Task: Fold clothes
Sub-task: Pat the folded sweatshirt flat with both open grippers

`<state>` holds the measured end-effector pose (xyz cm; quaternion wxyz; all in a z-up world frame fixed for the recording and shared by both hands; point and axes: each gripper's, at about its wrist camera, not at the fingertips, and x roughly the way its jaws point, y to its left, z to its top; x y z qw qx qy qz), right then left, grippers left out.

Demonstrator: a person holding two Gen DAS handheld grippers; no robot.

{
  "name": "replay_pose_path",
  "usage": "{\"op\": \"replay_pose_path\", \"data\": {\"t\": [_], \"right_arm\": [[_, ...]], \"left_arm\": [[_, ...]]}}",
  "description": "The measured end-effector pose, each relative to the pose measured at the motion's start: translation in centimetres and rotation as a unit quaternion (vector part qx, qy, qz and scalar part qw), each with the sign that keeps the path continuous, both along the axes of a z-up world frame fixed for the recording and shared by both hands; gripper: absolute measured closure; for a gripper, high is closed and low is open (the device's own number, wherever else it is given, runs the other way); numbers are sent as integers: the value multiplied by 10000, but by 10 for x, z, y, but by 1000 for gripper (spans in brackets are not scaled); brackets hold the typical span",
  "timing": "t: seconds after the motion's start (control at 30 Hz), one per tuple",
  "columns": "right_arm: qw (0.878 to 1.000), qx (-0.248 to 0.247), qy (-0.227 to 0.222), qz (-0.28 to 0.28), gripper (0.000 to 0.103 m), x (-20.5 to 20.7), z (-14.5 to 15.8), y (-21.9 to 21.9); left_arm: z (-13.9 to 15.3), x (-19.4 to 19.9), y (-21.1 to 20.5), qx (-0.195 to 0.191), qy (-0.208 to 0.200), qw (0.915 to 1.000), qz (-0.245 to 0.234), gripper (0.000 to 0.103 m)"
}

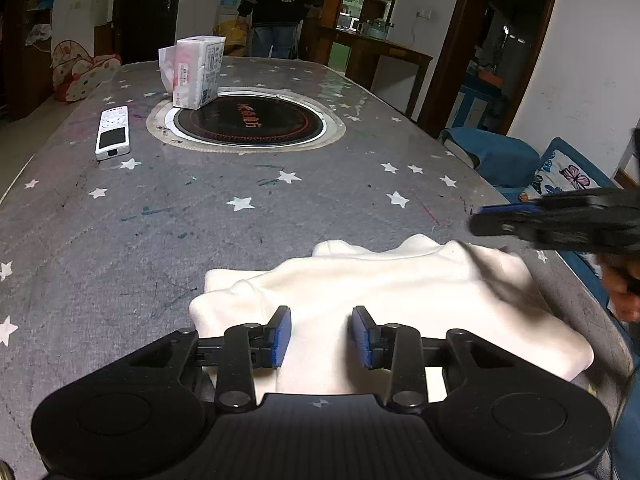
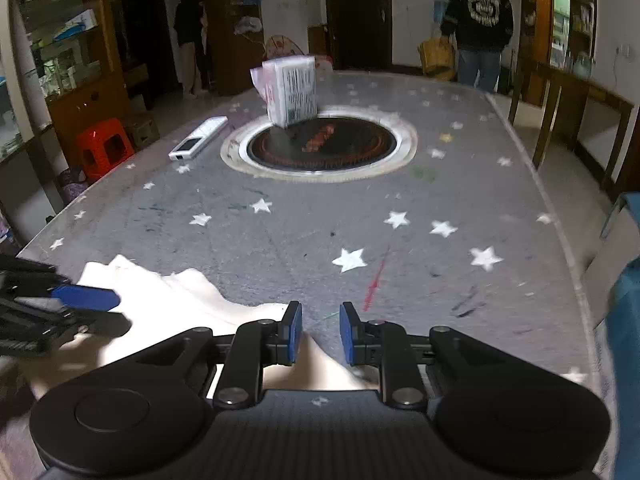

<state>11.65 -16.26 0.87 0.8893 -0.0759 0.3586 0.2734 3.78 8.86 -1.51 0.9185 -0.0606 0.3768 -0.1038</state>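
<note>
A cream-white garment [image 1: 400, 296] lies folded in a thick bundle near the front right of the grey star-patterned table [image 1: 200, 216]. My left gripper [image 1: 322, 336] hovers over its near part, jaws open and empty. My right gripper [image 2: 320, 334] is open and empty above the garment's right corner [image 2: 312, 364]. It shows in the left wrist view [image 1: 476, 222] at the right, above the garment's far right corner. The left gripper [image 2: 116, 300] shows at the left of the right wrist view, over the cloth [image 2: 168, 300].
A round black hotplate [image 1: 248, 120] sits in the table's middle, with a white tissue pack [image 1: 198, 72] on its far left rim. A white remote [image 1: 113, 132] lies left of it. Blue chairs [image 1: 496, 156] stand by the right edge. A person [image 1: 276, 4] stands beyond the table.
</note>
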Motion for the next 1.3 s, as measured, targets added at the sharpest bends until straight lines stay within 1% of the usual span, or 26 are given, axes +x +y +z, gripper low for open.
{"op": "replay_pose_path", "data": {"t": [0.13,0.2,0.27,0.37,0.53,0.67,0.77,0.87,0.97,1.1,1.23,1.3], "right_arm": [[9996,-95,-71,245,84,-26,7,-5],[9995,-202,-53,253,84,-36,-2,-6],[9993,-331,50,171,84,-38,-18,-8],[9997,-226,51,7,85,-39,-23,-14],[9999,-64,60,-115,85,-36,-28,-25],[9998,32,91,-196,84,-33,-31,-31],[9996,-5,15,-280,84,-37,-23,-30],[9999,-54,-148,-28,84,-52,-14,-23],[9988,-65,-264,417,84,-75,-7,-15],[9963,-226,-301,776,84,-103,-9,-9],[9974,-272,-115,663,84,-112,-23,-19],[9979,-207,-166,583,84,-117,-19,-24]], "left_arm": [[11,-9,-6,-85,-156,9998,-71,65],[16,-15,-14,-125,-235,9994,-207,65],[18,-21,-23,-159,-247,9988,-388,64],[15,-28,-37,-99,-199,9978,-625,64],[3,-33,-46,-49,-43,9974,-724,61],[-1,-38,-46,-21,-17,9975,-700,60],[5,-47,-36,-131,-75,9983,-567,60],[7,-56,-22,-152,-107,9992,-357,60],[3,-62,-9,-131,-45,9998,-161,60],[0,-68,3,-275,31,9996,-50,61],[4,-72,2,-231,16,9997,-9,61],[7,-75,1,-193,-17,9998,12,60]]}}
